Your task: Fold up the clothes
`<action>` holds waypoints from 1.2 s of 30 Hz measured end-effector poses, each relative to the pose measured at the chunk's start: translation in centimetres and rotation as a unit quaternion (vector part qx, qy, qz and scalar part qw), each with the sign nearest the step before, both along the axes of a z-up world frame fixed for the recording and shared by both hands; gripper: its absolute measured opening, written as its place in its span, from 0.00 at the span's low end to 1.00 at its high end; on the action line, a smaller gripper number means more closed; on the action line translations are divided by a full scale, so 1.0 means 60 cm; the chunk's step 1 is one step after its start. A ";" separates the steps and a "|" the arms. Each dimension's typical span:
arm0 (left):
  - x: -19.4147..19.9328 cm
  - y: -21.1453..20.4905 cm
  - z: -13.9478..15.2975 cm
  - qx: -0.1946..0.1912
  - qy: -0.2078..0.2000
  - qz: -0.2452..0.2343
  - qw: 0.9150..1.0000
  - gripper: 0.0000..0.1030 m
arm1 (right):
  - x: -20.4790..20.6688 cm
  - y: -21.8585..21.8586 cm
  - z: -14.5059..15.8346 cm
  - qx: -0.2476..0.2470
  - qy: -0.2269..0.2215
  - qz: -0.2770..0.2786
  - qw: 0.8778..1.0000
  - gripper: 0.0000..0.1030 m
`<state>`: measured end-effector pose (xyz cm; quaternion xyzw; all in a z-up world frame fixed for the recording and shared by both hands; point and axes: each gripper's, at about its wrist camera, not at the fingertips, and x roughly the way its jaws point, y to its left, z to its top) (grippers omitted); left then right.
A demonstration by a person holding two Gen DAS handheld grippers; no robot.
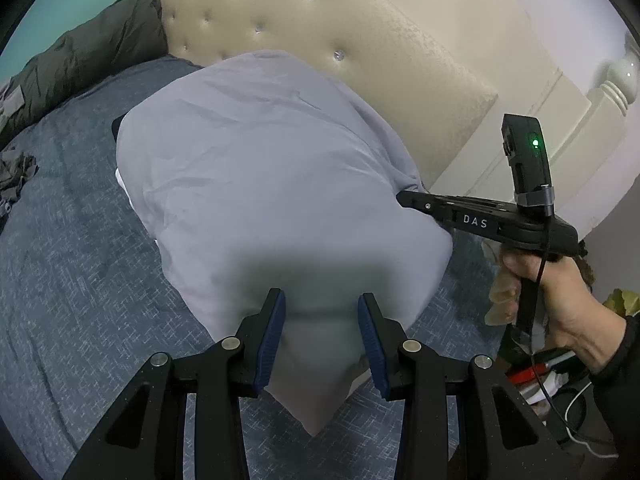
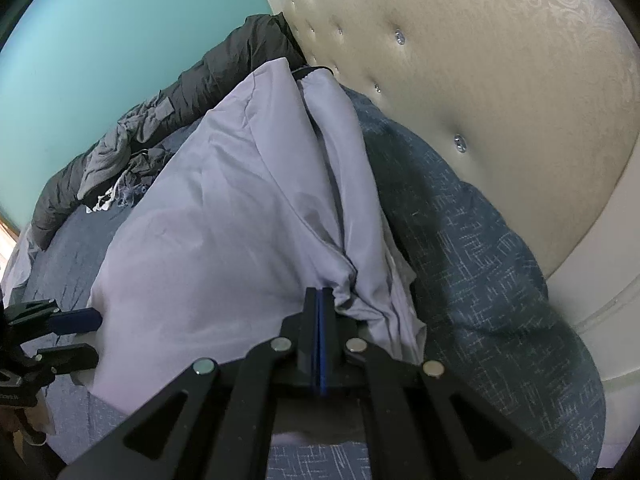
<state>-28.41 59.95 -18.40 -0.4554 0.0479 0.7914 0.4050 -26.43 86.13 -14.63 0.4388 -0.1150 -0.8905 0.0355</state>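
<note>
Two grippers at one lilac garment (image 1: 260,168) on blue bed (image 1: 72,240).
Left gripper (image 1: 322,312) lower centre, fingers wide around cloth; right gripper (image 2: 320,300) fingers pinched on bunched edge, centre frame.

One lavender garment (image 1: 260,168), two hand-held grippers, one dark jacket (image 1: 80,56), perhaps two crumpled grey clothes (image 2: 116,152).

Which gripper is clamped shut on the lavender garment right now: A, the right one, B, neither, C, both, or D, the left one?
A: the right gripper is shut on the lavender garment, while the left gripper stands open around it.
</note>
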 end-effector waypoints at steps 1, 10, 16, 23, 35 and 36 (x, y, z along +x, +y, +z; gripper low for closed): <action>0.001 0.001 0.003 -0.002 0.002 0.000 1.000 0.39 | -0.002 -0.001 0.002 0.001 -0.001 0.000 1.000 0.00; -0.006 -0.010 0.020 0.001 0.001 0.010 1.000 0.39 | -0.054 -0.014 0.114 0.030 0.027 0.025 0.999 0.00; -0.023 -0.032 0.057 0.022 -0.006 0.026 0.999 0.39 | -0.124 -0.052 0.133 0.062 -0.009 0.065 0.996 0.00; -0.057 -0.047 0.039 0.019 -0.019 0.045 0.999 0.39 | -0.190 -0.069 0.092 0.084 -0.061 0.047 0.993 0.00; -0.048 -0.070 0.037 0.018 -0.017 0.039 0.999 0.39 | -0.183 -0.036 0.089 0.072 -0.073 0.007 0.995 0.00; -0.049 -0.073 0.039 0.018 -0.016 0.041 0.999 0.39 | -0.178 -0.034 0.094 0.070 -0.068 0.005 0.995 0.00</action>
